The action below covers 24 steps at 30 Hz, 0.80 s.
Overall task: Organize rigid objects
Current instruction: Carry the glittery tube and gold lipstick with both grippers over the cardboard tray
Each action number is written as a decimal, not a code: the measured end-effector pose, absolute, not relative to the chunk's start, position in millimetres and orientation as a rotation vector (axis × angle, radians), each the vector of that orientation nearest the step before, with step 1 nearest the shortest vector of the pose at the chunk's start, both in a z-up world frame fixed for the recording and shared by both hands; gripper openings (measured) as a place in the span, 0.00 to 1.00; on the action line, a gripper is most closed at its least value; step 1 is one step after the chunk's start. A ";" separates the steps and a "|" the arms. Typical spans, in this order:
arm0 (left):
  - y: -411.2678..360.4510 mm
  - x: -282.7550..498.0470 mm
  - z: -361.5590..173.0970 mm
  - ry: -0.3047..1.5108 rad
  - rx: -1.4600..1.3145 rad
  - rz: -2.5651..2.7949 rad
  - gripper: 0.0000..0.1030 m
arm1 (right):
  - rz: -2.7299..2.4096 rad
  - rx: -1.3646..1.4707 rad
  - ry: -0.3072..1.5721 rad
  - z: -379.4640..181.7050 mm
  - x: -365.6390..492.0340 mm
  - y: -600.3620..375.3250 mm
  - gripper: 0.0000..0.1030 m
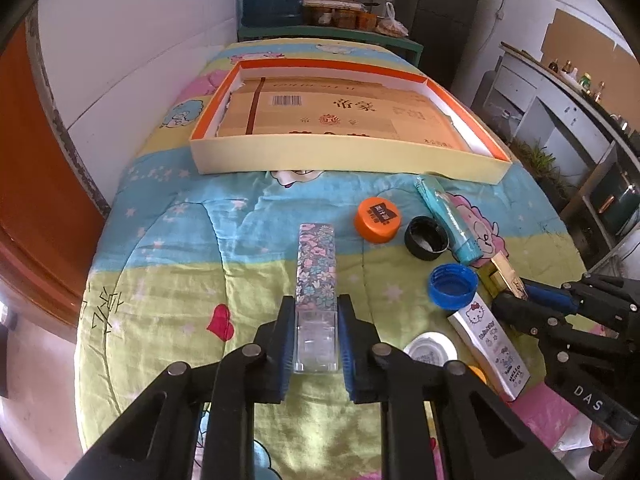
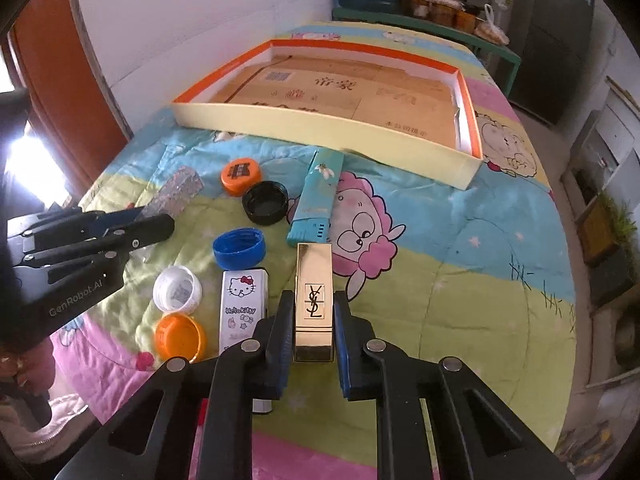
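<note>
Left gripper (image 1: 316, 320): my fingers are clamped on the floral case (image 1: 316, 268), pads on its two long sides at the clear near end. It sits bottom centre of the left wrist view and points away toward the tray. I judge it light, stiff and smooth, so likely slippery. The patterned far half overhangs the pads, so holding nearer the middle would tip less.

Right gripper (image 2: 314, 316): my fingers are closed on the gold lipstick (image 2: 314, 300), pads flanking the logo, bottom centre of the right wrist view. The polished metal probably weighs a little more and slips easily; flat sides suit the pads. I cannot tell whether either item is lifted clear of the quilt (image 2: 460, 280).

Both grippers point forward, roughly level, side by side, the left one entering at left centre of the right view.

Mid-frame on the quilt: Hello Kitty box (image 2: 242, 304), blue cap (image 2: 239, 249), black cap (image 2: 265, 202), teal tube (image 2: 318, 196).

Upper centre: the tray (image 2: 320, 128), with only cardboard lining showing inside.
</note>
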<state>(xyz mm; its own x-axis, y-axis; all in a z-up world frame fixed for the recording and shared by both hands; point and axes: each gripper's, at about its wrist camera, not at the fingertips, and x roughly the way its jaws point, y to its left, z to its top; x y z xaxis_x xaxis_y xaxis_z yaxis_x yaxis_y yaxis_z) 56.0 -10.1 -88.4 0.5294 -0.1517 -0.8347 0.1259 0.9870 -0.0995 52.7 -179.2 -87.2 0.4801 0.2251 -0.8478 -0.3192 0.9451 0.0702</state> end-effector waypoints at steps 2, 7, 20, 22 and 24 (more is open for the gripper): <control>-7.4 55.3 -86.1 0.995 -0.037 -0.173 0.20 | 0.330 -0.074 1.004 -81.8 51.8 -183.1 0.18; -4.3 53.3 -63.6 0.944 -0.049 -0.181 0.20 | 0.319 -0.047 0.949 -59.6 52.6 -185.8 0.17; 3.9 113.8 15.6 0.775 -0.054 -0.118 0.20 | 0.274 -0.028 0.800 5.0 117.2 -197.5 0.17; 6.6 130.4 19.5 0.775 -0.072 -0.110 0.20 | 0.263 -0.024 0.792 9.9 130.8 -200.3 0.17; 6.3 144.9 19.6 0.783 -0.075 -0.103 0.20 | 0.257 -0.018 0.789 13.8 145.8 -203.0 0.17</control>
<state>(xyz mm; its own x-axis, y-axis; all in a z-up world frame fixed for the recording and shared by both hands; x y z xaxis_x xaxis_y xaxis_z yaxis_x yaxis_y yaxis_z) 144.9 6.3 19.6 0.7043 -0.1207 -0.6995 0.0650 0.9923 -0.1058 145.8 -203.0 13.8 0.6748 0.2221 -0.7037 -0.2352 0.9686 0.0801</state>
